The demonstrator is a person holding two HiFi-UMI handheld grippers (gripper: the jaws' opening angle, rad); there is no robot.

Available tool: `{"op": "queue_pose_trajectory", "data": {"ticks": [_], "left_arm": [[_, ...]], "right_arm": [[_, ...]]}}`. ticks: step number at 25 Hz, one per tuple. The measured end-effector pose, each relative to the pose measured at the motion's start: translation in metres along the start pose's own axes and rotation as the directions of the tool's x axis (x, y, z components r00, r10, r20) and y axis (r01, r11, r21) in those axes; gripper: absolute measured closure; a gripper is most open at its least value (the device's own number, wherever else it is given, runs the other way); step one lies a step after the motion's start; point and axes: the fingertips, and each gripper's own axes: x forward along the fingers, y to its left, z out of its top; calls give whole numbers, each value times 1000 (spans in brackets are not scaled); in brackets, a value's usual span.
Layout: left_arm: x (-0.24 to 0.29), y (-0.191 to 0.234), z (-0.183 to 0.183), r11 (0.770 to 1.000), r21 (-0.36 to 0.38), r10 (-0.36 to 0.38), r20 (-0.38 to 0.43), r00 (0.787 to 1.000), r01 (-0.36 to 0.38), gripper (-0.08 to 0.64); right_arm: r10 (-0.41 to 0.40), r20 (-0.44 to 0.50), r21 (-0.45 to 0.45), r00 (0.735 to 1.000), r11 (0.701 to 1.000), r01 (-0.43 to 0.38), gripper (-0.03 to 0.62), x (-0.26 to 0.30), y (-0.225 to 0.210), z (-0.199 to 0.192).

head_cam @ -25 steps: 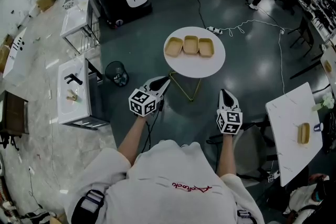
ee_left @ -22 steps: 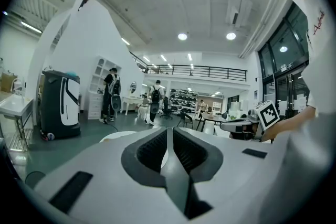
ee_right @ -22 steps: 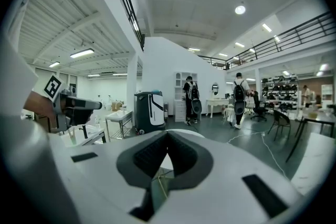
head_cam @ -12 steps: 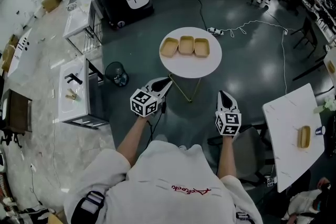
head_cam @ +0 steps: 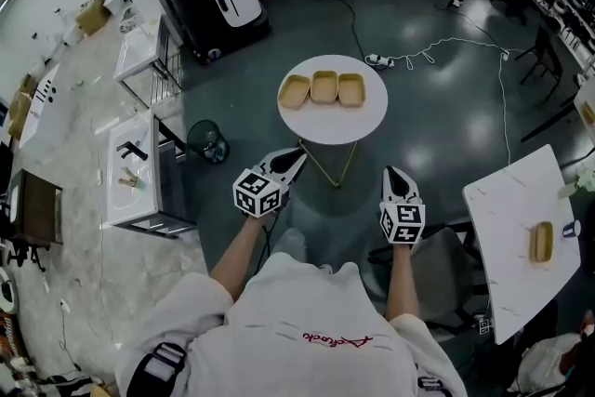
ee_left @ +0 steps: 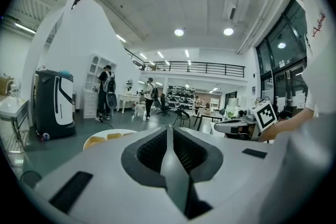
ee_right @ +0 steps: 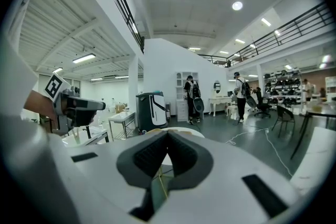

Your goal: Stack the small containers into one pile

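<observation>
Tan containers (head_cam: 323,88) sit unstacked, side by side on the desk (head_cam: 333,130); left tongs (head_cam: 297,154) and right tongs (head_cam: 390,171) hover clenched, empty.

Three containers (head_cam: 323,87) lie side by side on the round table (head_cam: 333,127), at the person's twelve o'clock. A bin (head_cam: 206,142) stands at the table's eight o'clock.

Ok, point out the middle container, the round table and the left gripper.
middle container (head_cam: 323,86), head view, its inside floor.
round table (head_cam: 333,127), head view, bare top near its front edge.
left gripper (head_cam: 296,155), head view, between its jaw tips.
</observation>
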Motion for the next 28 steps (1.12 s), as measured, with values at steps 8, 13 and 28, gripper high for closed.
{"op": "queue_pose_trajectory", "data": {"ticks": [8,13,28], "left_arm": [[9,-6,3,1000,21,-2,3,1000,2,518],[15,-7,0,998,61,-2,-6,1000,2,526],[39,38,3,998,56,-4,2,1000,4,535]], "right_arm": [[1,3,-4,1000,1000,-1,572,-1,-7,0],[10,18,-8,1000,1000,-10,572,5,-6,2],[11,48,-41,999,999,-9,572,57,-4,20]]}}
